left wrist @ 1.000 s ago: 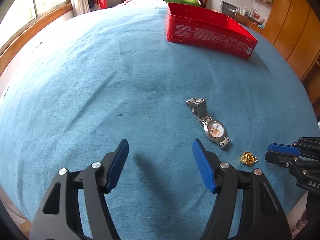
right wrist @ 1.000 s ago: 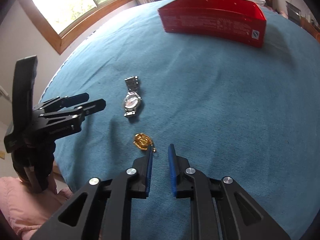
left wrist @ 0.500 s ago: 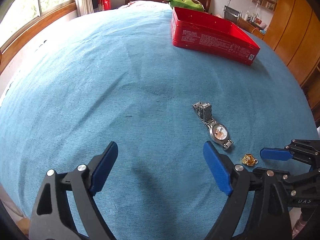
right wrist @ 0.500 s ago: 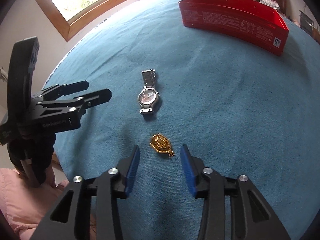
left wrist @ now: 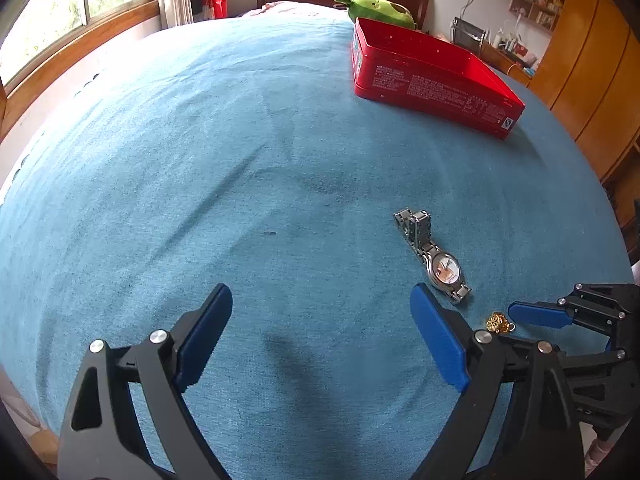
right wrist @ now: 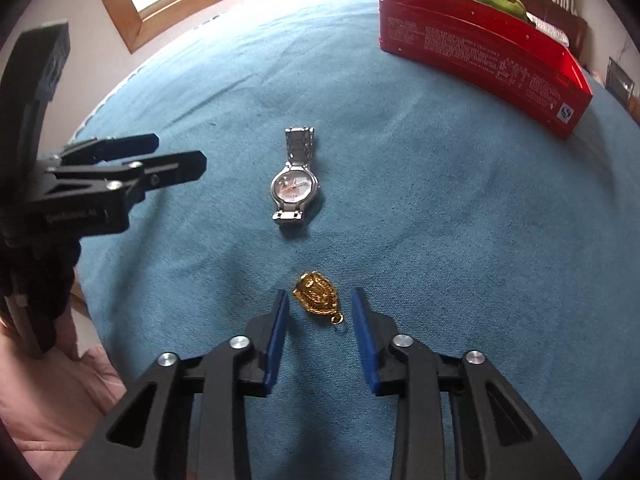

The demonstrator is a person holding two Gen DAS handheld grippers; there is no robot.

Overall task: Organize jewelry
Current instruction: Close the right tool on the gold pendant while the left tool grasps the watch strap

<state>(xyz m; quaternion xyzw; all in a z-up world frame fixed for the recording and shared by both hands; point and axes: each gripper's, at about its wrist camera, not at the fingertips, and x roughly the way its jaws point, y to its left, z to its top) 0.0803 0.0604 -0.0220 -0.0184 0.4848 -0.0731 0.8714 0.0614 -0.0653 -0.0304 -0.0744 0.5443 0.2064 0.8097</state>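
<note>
My right tool (right wrist: 319, 312) is spread, straddling the one gold pendant (right wrist: 316, 296) on the blue bed (right wrist: 440, 240); it looks light and slippery, so I'd pinch its body. My left tool (left wrist: 320, 320) gapes, holding nothing. One steel watch (right wrist: 295, 184), one red tin (right wrist: 480, 48).

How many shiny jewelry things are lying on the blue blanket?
2. A silver watch lies in the middle of the blue blanket. A small gold pendant lies nearer, just ahead of the open right hand-held gripper. The red box could hide more inside.
</note>
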